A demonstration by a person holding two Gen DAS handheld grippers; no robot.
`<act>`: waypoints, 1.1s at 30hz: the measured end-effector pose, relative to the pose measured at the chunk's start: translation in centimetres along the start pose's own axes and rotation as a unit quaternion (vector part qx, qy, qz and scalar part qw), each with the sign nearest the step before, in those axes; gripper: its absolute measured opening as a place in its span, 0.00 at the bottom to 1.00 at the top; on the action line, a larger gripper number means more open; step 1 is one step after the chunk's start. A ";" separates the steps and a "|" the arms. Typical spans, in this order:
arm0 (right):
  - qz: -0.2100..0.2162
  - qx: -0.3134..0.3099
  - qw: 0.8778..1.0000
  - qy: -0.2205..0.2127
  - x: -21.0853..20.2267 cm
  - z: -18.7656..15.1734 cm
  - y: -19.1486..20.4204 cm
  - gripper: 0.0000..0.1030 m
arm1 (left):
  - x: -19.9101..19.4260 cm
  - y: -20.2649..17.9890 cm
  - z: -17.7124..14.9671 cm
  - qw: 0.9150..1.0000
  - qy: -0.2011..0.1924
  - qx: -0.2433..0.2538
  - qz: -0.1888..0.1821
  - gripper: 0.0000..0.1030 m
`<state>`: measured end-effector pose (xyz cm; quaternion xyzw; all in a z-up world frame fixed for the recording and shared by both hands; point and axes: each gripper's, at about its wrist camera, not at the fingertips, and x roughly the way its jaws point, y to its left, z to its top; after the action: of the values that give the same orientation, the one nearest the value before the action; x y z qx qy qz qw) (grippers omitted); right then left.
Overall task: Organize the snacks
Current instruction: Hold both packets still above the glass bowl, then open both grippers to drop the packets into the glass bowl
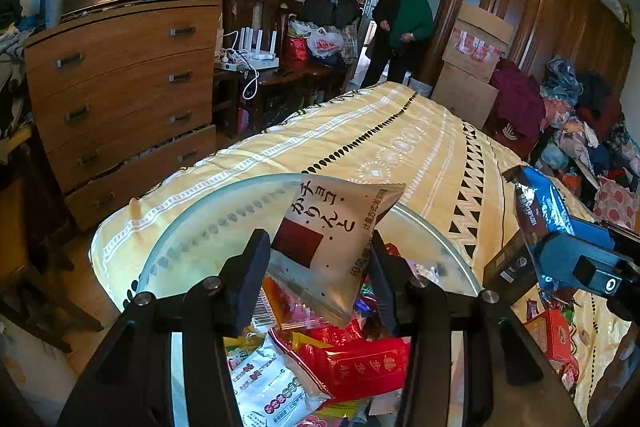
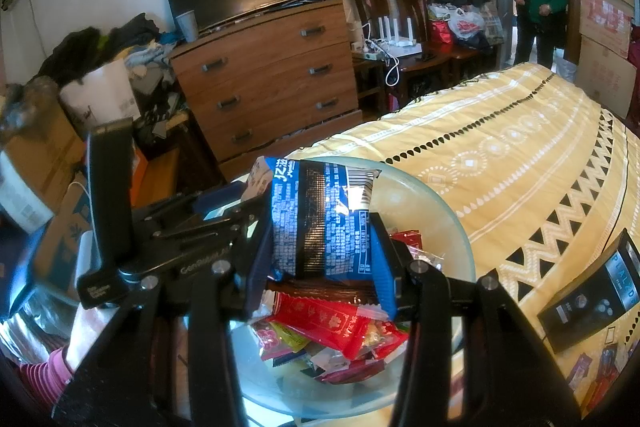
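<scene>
At the bottom centre of the left wrist view, the left hand-held gripper point(image 1: 320, 267) is clamping a white snack packet point(image 1: 332, 251) above the glass bowl point(image 1: 192, 227), apparently positioning it for release among the mixed wrappers point(image 1: 340, 359) already collected there. In the right wrist view, the right hand-held gripper point(image 2: 320, 255) is gripping a blue snack packet point(image 2: 324, 219) over the same bowl. Beyond it, the yellow patterned bed point(image 1: 400, 139) is supporting the bowl; loose snacks point(image 1: 556, 335) are lying at the lower right.
</scene>
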<state>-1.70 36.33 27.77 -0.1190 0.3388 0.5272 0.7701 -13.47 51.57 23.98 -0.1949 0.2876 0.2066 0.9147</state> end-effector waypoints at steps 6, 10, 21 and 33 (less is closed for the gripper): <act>0.000 0.001 1.000 0.002 0.2 -0.1 0.1 0.45 | 0.3 0.0 -0.1 1.000 0.004 0.000 0.000 0.48; 0.001 0.002 1.000 0.002 0.2 -0.3 0.1 0.45 | 0.4 0.1 -0.1 1.000 0.005 -0.001 0.002 0.48; 0.000 0.001 1.000 0.005 0.3 -0.3 0.3 0.45 | 0.3 -0.2 -0.1 1.000 0.004 0.000 0.001 0.48; -0.014 0.012 1.000 0.010 0.6 -0.1 -0.5 0.76 | 0.8 -0.1 -0.4 0.999 0.011 0.002 0.031 0.87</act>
<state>-1.16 36.48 27.24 -0.1196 0.3513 0.5112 0.7752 -13.01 51.46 23.26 -0.1862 0.3038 0.2318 0.9052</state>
